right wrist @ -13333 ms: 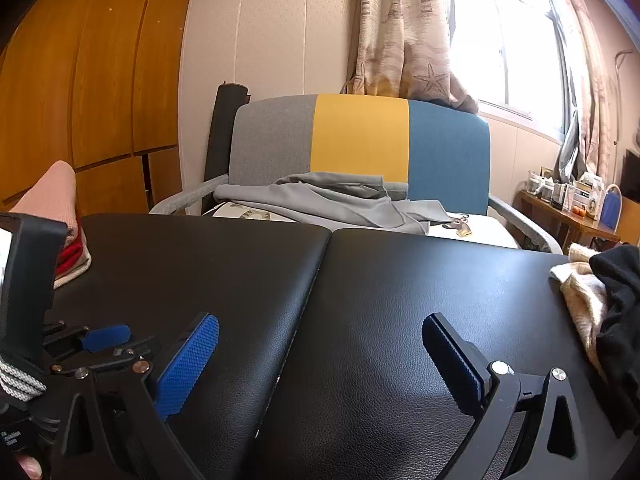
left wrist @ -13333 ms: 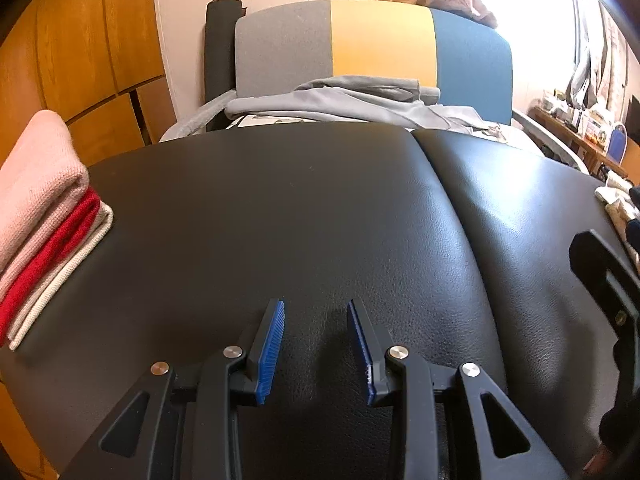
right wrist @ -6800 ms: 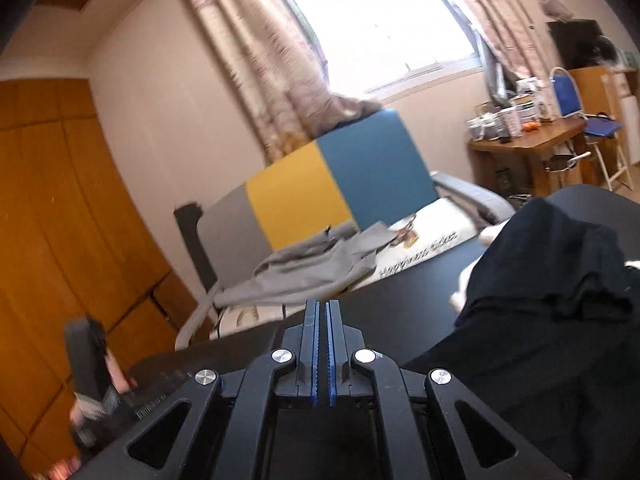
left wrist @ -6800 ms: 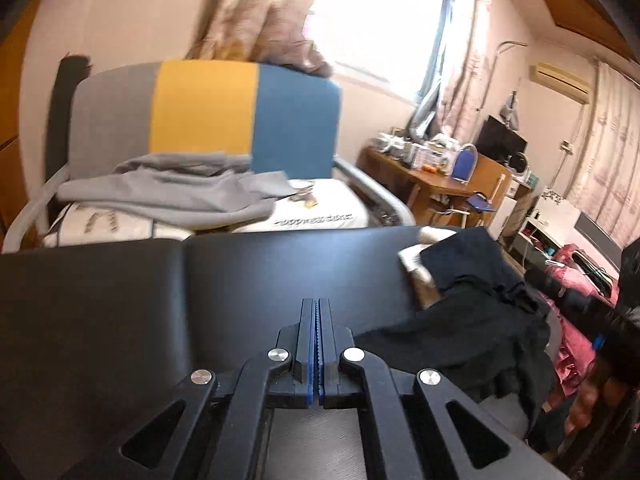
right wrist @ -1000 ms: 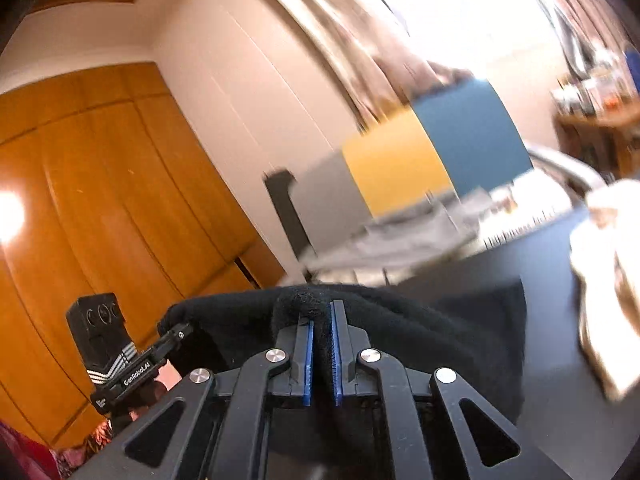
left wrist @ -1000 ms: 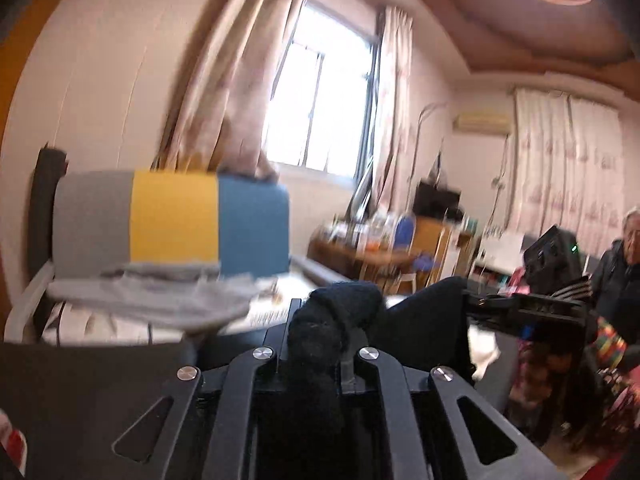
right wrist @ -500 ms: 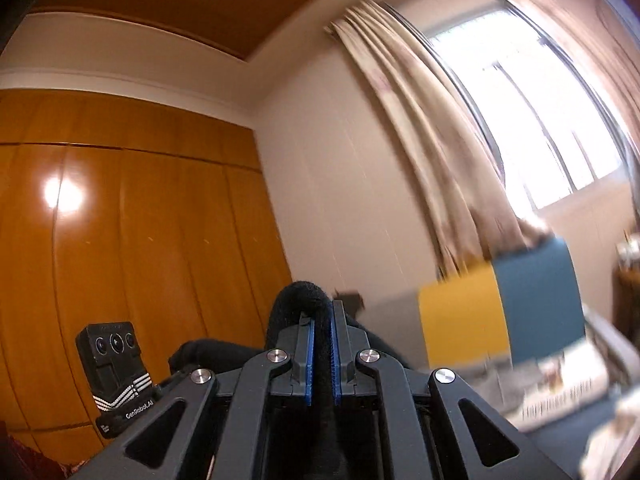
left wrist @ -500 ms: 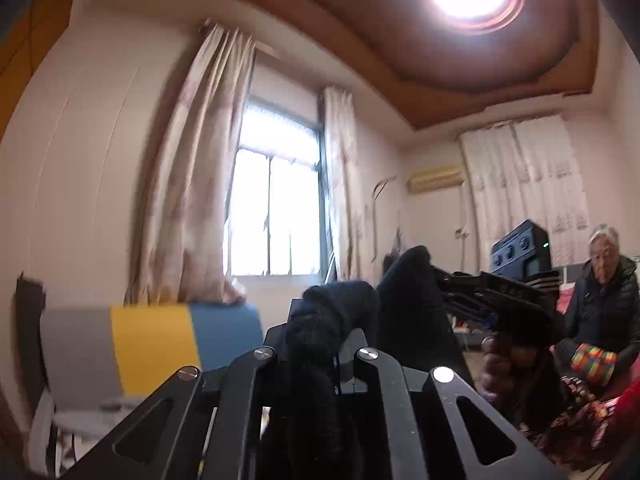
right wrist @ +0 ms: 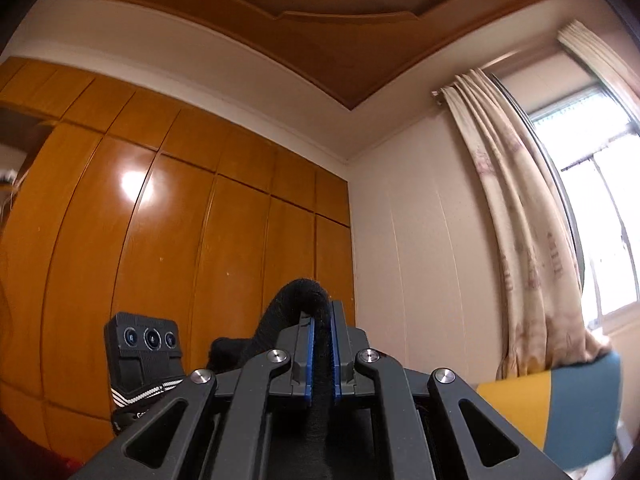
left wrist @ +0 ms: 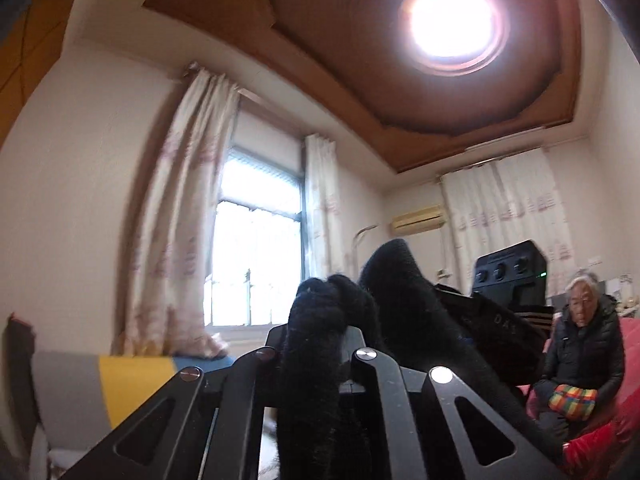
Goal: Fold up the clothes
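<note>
- While both hands are raised toward the ceiling, one black fuzzy knitted garment (left wrist: 320, 344) hangs between two black two-finger grippers, up in the air and clear of any surface.
- The left gripper (left wrist: 316, 332) pinches a thick bunched fold of that garment; the cloth bulges up over its jaws and hides the pads entirely.
- The right gripper (right wrist: 320, 356) is pressed together on a thinner edge of the same garment (right wrist: 304, 296); its two blue ribbed pads (right wrist: 307, 364) show on either side of a narrow black strip, and a loop of cloth arches above the tips.
- From the left wrist view, the right gripper (left wrist: 460, 312) shows to the right, with a second hump of black cloth rising over it and one black camera block (left wrist: 510, 272) with a green light mounted behind.
- From the right wrist view, the left gripper's camera block (right wrist: 146, 340) shows three round lenses, low on the left.
- One round glowing ceiling lamp (left wrist: 450, 26) sits in a recessed brown wooden ceiling.
- Two windows with pale patterned curtains are in sight: one straight ahead (left wrist: 256, 256), and one fully curtained on the far wall (left wrist: 508, 216), with one wall air conditioner (left wrist: 418, 220) between them.
- One chair back in three colour bands, grey, yellow and blue (left wrist: 132, 380), stands below the window.
- One wall of glossy orange-brown wooden cupboard doors (right wrist: 180, 248) fills the left of the right wrist view.
- One seated person in a dark padded jacket (left wrist: 580, 344) is at the far right, hands in a rainbow-striped muff (left wrist: 572, 400).
</note>
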A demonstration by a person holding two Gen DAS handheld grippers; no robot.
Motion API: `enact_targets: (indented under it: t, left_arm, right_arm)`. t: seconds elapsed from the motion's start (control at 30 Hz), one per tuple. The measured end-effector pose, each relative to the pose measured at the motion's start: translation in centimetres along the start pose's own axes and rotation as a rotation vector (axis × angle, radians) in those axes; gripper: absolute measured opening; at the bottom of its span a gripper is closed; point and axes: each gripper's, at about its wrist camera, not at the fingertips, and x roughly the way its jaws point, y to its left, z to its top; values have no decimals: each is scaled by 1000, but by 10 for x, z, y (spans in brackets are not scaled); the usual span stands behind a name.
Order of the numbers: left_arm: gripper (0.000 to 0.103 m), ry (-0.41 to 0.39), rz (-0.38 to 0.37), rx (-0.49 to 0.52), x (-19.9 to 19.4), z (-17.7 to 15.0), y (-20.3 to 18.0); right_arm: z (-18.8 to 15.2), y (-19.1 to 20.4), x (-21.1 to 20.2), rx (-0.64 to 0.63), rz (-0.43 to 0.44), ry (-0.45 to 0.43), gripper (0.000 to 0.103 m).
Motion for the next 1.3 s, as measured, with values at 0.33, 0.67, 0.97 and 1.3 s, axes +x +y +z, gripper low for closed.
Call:
enact_targets:
  t: [0.33, 0.67, 0.97, 1.3]
  left_arm:
    - [28, 509, 406, -80, 102, -200, 152]
    - [29, 978, 528, -447, 18, -490, 175]
    - [35, 970, 473, -329, -15, -536, 111]
    - [38, 1030, 535, -242, -2, -536, 133]
  right_arm:
    - [-183, -131, 84, 81, -387, 445, 14]
    - [-436, -162, 12, 286, -562, 993, 53]
    - [-509, -96, -73, 524, -436, 1111, 58]
    - [-533, -81, -68, 370, -433, 1116, 60]
